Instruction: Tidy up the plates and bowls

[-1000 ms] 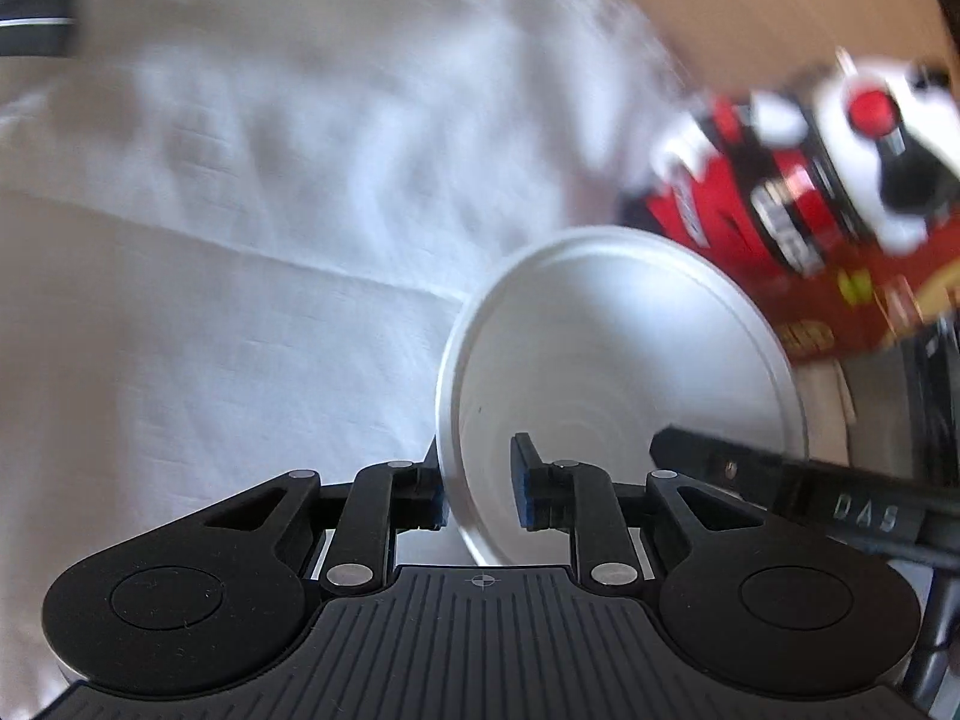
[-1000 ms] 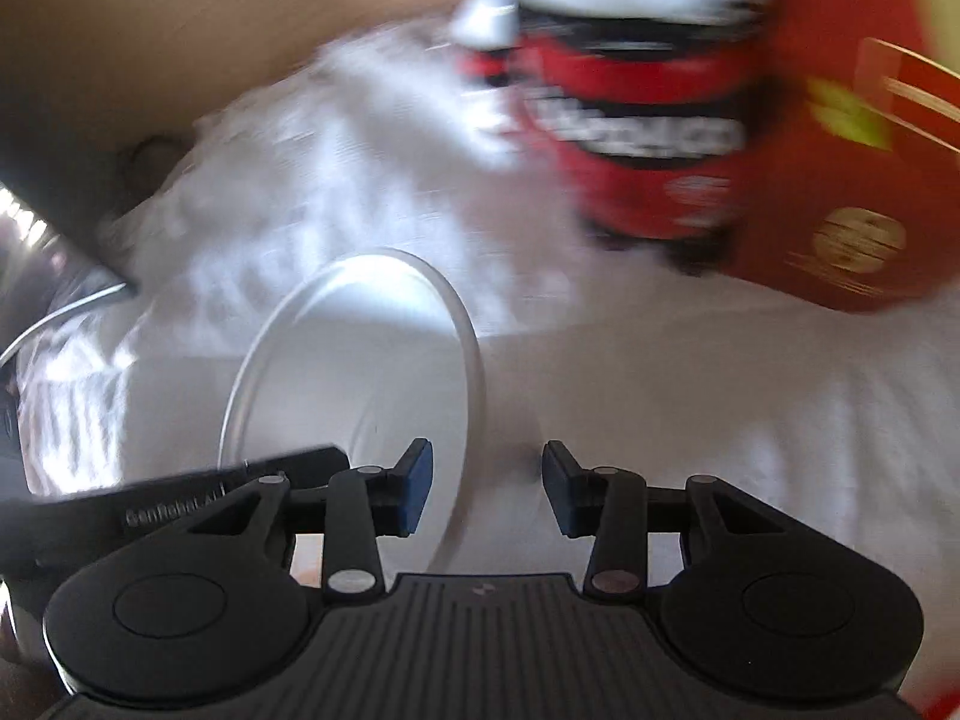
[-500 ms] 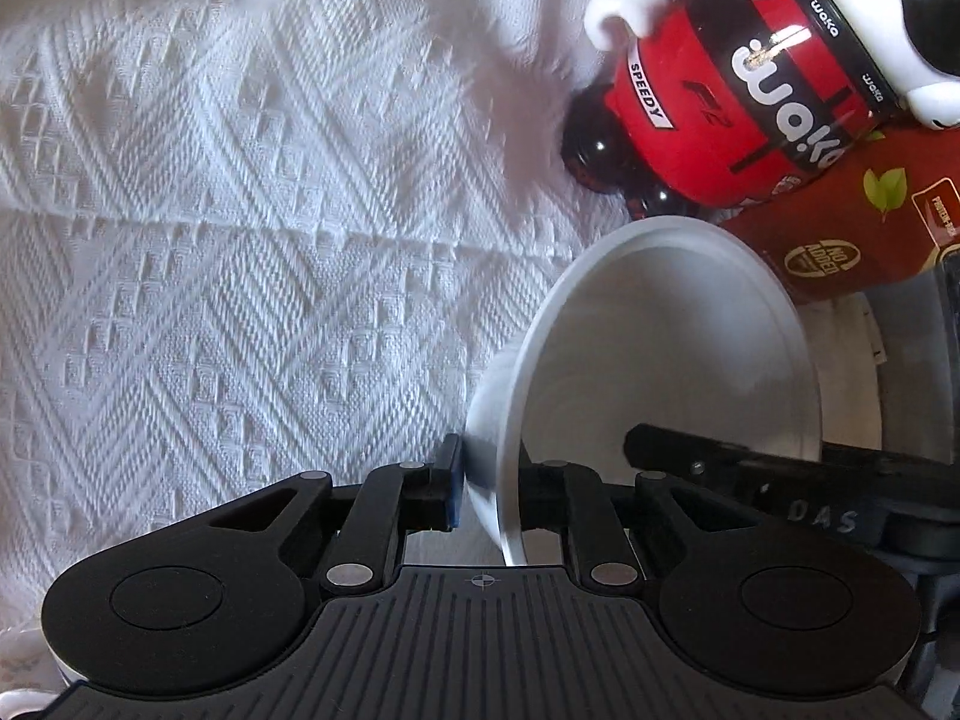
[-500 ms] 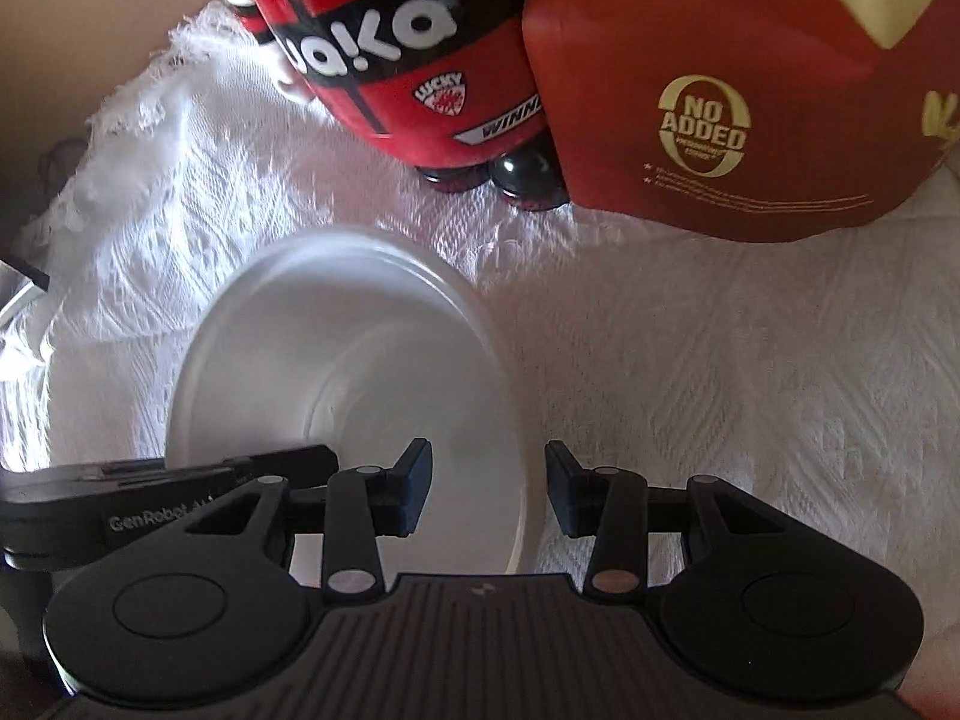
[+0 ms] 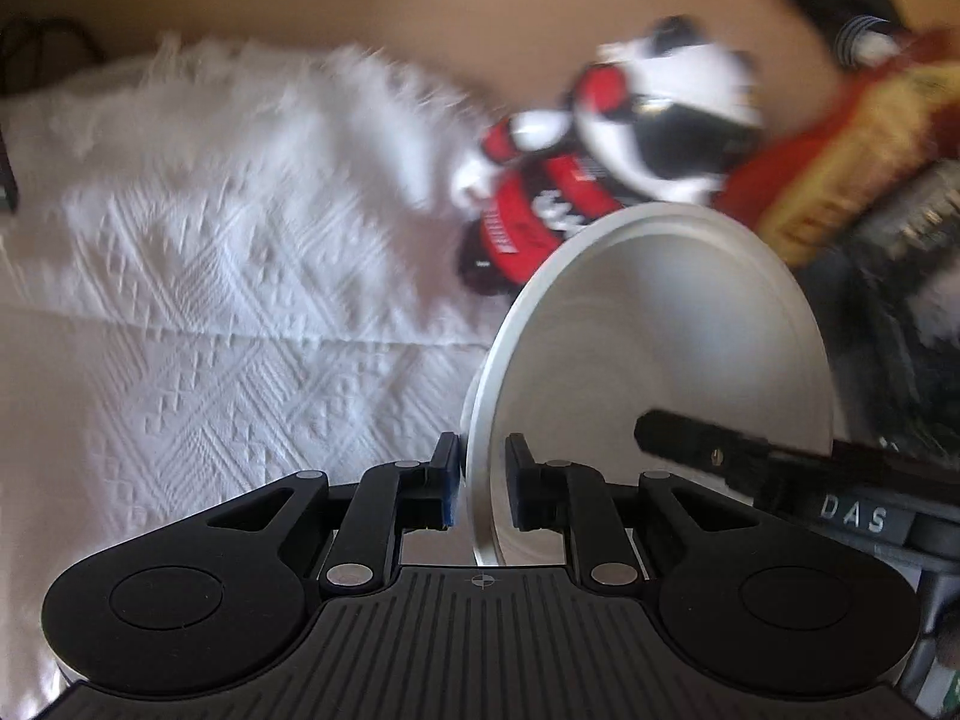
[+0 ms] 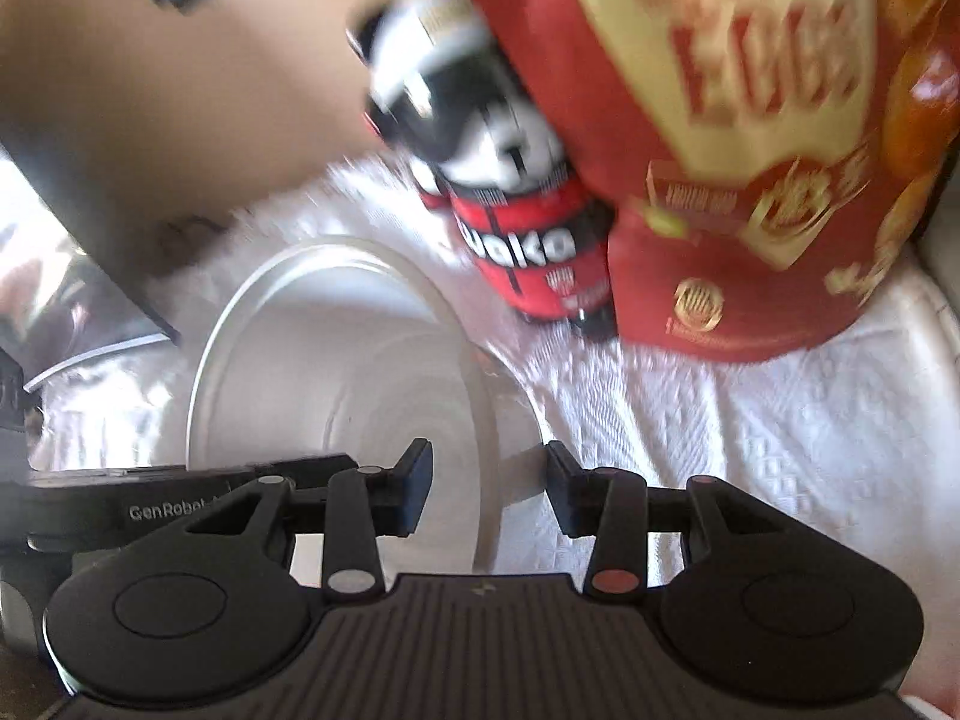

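White woven cloth [image 5: 228, 312] with a raised diamond pattern covers the surface in both views, and a plain tan wall fills the upper part of each frame.

Right of centre in the left wrist view, a white bowl [image 5: 660, 360] stands tilted on edge, its hollow facing right. Its rim runs down between the fingers of the left gripper [image 5: 483, 480] at the bottom centre. The jaws are opening slightly, with the rim between them; the left pad lies against the outer wall and the right finger stands just inside the bowl, so the grip reads as a light pinch on the rim.

From the right wrist view the same bowl [image 6: 336, 372] fills the lower left, hollow facing the camera. Its right-hand rim passes between the fingers of the right gripper [image 6: 486, 480], which are spread and clear of it on both sides, gripping nothing.

Behind the bowl, in the upper right of the left view, stands a blurred red, black and white figure-shaped bottle [image 5: 600, 180]. Just beside it on the right is a red and gold snack bag [image 5: 840, 150]. That bag [image 6: 750, 150] dominates the upper right of the right view.
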Demonstrator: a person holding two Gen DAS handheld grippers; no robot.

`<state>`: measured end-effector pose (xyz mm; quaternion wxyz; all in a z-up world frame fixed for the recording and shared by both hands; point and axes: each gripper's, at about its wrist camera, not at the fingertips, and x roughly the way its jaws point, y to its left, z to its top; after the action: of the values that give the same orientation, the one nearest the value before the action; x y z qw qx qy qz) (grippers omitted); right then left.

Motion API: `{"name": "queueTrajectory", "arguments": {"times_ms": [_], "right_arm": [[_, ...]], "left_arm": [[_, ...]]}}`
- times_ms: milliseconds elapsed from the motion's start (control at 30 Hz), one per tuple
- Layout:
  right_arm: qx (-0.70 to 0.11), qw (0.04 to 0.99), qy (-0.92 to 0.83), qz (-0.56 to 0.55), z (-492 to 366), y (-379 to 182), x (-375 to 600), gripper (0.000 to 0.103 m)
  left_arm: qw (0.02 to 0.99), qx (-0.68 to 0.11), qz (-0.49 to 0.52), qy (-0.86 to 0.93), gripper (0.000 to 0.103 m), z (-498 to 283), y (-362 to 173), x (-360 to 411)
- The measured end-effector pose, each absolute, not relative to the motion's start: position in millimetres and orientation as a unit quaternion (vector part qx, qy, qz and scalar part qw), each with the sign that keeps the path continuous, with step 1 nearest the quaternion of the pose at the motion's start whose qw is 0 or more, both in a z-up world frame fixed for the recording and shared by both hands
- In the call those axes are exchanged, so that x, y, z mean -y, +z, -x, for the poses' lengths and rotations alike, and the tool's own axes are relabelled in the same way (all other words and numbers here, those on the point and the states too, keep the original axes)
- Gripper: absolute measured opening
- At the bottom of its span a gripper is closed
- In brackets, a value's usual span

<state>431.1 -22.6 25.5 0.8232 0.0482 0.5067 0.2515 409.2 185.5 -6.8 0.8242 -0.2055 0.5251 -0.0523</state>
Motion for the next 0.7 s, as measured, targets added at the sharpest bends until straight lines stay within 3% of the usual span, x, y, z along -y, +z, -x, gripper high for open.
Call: {"name": "queueTrajectory", "arguments": {"times_ms": [300,700], "right_arm": [[-0.497,0.837,0.224,-0.046,-371,67,61,0.042],[-0.518,0.835,0.18,-0.047,-307,58,79,0.042]], "left_arm": [[0.823,-0.529,0.154,-0.138,0.018,-357,35,-153],[0.783,-0.582,0.114,-0.185,0.018,-320,16,-129]]}}
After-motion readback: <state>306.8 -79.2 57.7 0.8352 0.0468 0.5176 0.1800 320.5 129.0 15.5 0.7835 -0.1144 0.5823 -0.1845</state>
